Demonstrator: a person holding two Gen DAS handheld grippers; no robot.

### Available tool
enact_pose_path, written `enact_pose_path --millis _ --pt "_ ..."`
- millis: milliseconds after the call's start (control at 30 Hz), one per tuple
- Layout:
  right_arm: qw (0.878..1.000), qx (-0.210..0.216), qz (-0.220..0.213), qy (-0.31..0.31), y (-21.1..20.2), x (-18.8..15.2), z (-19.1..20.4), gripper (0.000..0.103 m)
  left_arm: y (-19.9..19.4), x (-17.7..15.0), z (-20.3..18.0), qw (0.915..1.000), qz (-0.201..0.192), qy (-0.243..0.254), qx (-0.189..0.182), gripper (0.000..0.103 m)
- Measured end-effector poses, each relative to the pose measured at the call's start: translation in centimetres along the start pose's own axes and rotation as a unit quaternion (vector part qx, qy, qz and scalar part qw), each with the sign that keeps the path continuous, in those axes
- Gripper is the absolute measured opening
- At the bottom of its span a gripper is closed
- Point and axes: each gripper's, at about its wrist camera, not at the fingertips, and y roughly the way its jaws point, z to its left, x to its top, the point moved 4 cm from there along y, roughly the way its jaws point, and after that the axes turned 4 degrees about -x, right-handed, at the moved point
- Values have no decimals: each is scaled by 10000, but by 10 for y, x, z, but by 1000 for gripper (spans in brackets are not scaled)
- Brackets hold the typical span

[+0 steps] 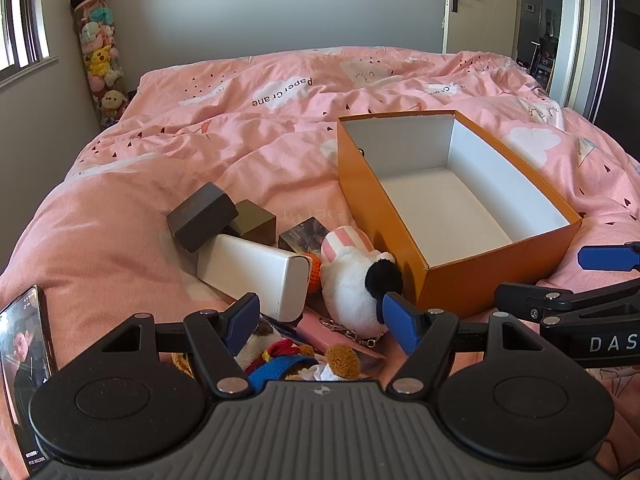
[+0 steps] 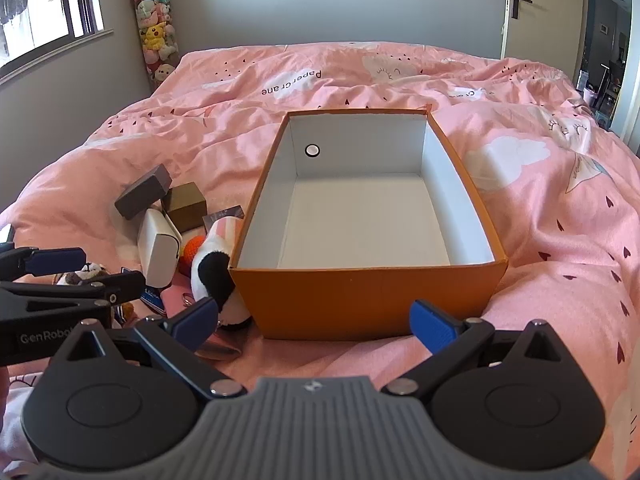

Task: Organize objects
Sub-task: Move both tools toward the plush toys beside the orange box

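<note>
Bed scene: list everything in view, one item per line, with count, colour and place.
Storage box: one, orange outside, white inside, nothing in it, on the bed.
Small boxes: three, dark grey, brown, white, piled left of the storage box.
Plush toy: one, white, black and pink-striped, against the storage box's left wall.
Small plush toys: several, mixed colours, near edge.
Phone: one, screen lit, far left.
Duvet: one, pink, covering bed.
Left gripper: open, blue pads.
Right gripper: open, blue pads.
</note>
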Motion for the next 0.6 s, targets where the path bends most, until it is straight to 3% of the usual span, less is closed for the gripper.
enact_pose_path --millis 600 --pt "9999 -20 155 39 4 -4 -1 102 0 0 0 10000 10 0 -17 83"
